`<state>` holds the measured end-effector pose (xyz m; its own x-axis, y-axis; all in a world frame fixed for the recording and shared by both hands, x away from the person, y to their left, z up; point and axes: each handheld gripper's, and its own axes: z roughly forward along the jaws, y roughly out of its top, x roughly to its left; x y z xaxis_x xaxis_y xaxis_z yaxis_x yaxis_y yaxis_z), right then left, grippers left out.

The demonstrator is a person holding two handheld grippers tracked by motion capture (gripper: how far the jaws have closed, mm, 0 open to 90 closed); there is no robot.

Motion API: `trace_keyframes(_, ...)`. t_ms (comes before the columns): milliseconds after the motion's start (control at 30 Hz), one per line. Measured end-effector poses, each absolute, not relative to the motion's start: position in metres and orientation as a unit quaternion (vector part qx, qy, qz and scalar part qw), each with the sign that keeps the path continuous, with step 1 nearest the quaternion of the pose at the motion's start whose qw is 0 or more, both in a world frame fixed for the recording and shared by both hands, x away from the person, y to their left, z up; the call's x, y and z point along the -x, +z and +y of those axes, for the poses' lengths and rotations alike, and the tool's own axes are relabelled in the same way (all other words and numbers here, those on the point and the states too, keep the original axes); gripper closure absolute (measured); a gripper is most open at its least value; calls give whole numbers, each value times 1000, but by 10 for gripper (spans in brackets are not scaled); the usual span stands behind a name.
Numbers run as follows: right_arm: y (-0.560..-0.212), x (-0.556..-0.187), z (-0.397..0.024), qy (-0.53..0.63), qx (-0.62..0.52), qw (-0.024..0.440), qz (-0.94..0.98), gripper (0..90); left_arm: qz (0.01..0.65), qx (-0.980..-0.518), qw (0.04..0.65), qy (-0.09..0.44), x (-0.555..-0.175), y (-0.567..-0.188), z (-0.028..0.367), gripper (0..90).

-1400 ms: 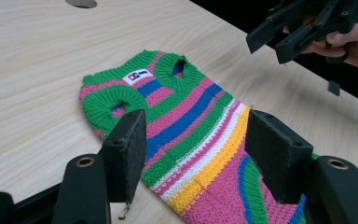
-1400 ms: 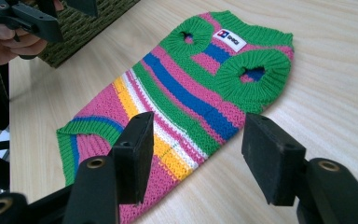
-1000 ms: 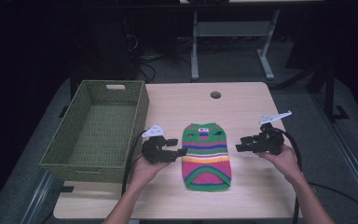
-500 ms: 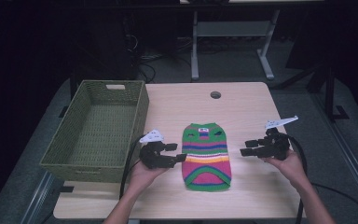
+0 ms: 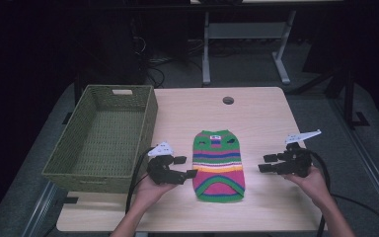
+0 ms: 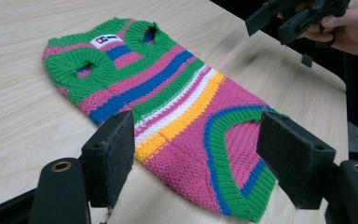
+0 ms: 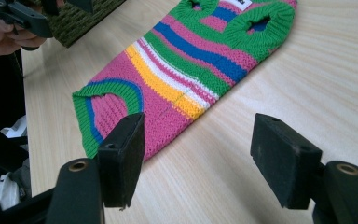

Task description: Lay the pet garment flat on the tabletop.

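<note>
Wooden table (image 5: 256, 113), so barely started: sweater (image 5: 218, 165) lay flat and ungrabbed, basket (image 5: 101, 138) empty, left gripper (image 5: 186, 167) and right gripper (image 5: 267, 163) hovered beside it, jaws just spread wider around nothing.

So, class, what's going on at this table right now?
A person holds a gripper in each hand on either side of a striped sweater lying flat on the table. The left gripper and right gripper both point at it; their jaws have just been opening, with nothing between them. A green basket sits to the left.
</note>
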<state>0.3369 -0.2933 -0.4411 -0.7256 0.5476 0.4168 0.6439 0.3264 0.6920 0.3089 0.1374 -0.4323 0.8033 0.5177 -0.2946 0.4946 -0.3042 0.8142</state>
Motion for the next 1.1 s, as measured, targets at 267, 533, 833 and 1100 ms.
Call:
trace_keyframes(267,-442,-327,-296,-448,367,52,-814,340,308,-811,497,10,-301,-435,138,273)
trace_keyframes(533,-446,-318,-304,-447,373,47,-812,331,307,-816,489,8,-295,-437,142,272)
trace_keyframes(833,-446,-305,-313,-453,378,35,-807,330,312,-816,485,9,-290,-441,148,269)
trace_keyframes(1100,-452,-294,-323,-455,387,32,-801,330,312,-817,485,10,-283,-442,152,269)
